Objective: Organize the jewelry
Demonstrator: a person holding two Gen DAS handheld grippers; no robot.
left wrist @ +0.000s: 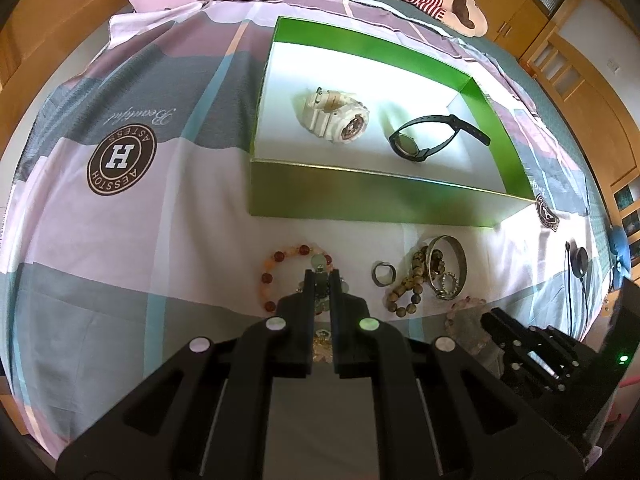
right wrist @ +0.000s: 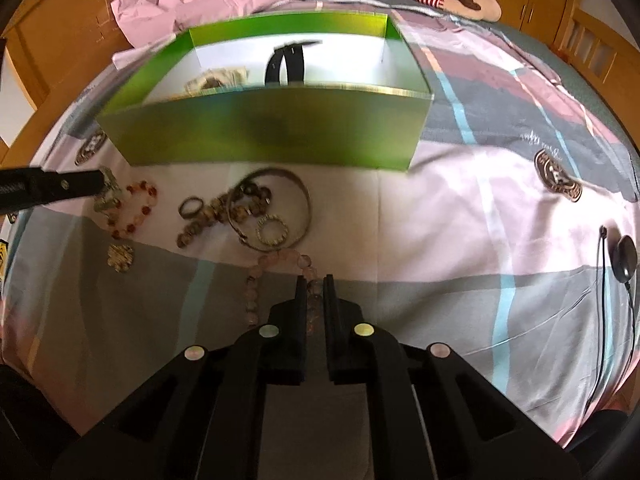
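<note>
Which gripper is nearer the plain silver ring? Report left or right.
Left. The left gripper is shut on a beaded piece just left of the silver ring. The right gripper grips the pink bead bracelet, farther off toward the camera.

Green box [right wrist: 264, 136] blurred, white watch [right wrist: 216, 79] half hidden (near wall).

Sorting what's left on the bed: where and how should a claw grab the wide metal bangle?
Pinch the metal bangle at its bare right rim, coming from above, one finger inside and one outside. It lies flat, and its left side overlaps the brown bead bracelet.
</note>
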